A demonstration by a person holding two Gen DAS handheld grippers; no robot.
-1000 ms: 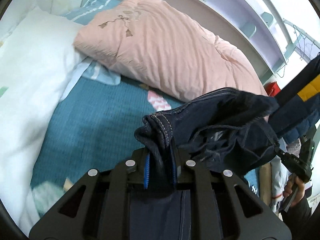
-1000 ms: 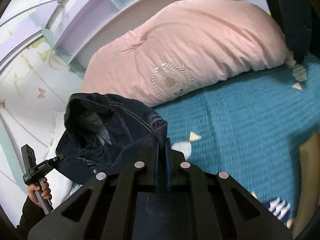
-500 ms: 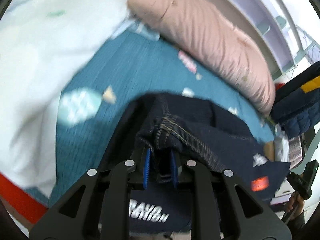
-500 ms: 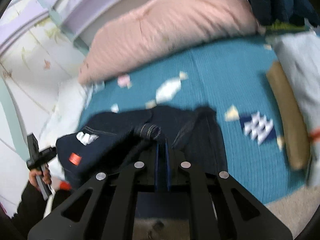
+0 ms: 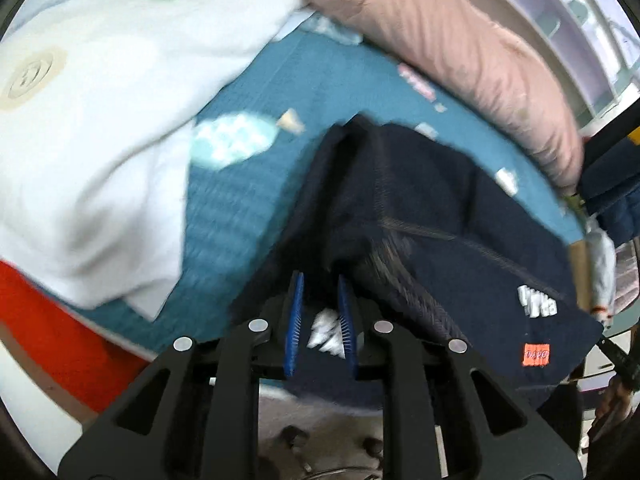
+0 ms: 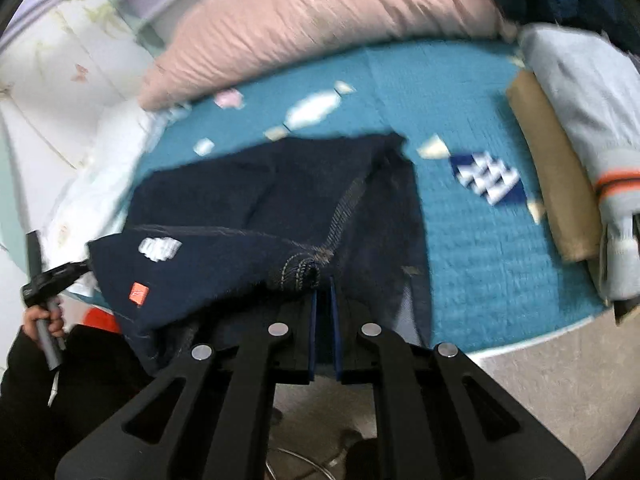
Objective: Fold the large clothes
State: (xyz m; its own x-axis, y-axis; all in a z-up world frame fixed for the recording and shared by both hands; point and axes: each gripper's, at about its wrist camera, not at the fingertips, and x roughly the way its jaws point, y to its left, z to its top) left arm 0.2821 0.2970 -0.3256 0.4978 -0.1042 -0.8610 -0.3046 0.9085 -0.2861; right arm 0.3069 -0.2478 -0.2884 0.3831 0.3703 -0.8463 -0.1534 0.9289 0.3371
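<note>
1. Your dark denim jeans [image 6: 256, 204] lie spread on the teal bedspread [image 6: 472, 240], the near end hanging over the bed's front edge toward you; a white printed patch and a small orange label [image 6: 139, 293] show on the cloth at the left of the right wrist view.
2. Your right gripper [image 6: 323, 285] stands nearly closed, its blue pads pinching the stitched, bunched hem of the jeans right at the tips; the denim runs away from the jaws toward the far side of the bed.
3. Your left gripper [image 5: 320, 284] shows a narrow gap between its blue pads; a ridge of denim crosses just beyond and to the right of the tips and dark cloth fills the space below them, but whether the pads press on it you cannot tell from this blurred view.
4. A long pink pillow [image 6: 320, 28] lies along the far side of the bed, well apart from the jeans.
5. A white quilt [image 5: 100, 120] is heaped left of the jeans in the left wrist view.
6. At the right of the right wrist view, a tan folded garment [image 6: 556, 184] lies on the spread beside a pale blue one [image 6: 592, 96].
7. Your left hand [image 6: 40, 316], in a black sleeve, grips its handle at the lower left.
</note>
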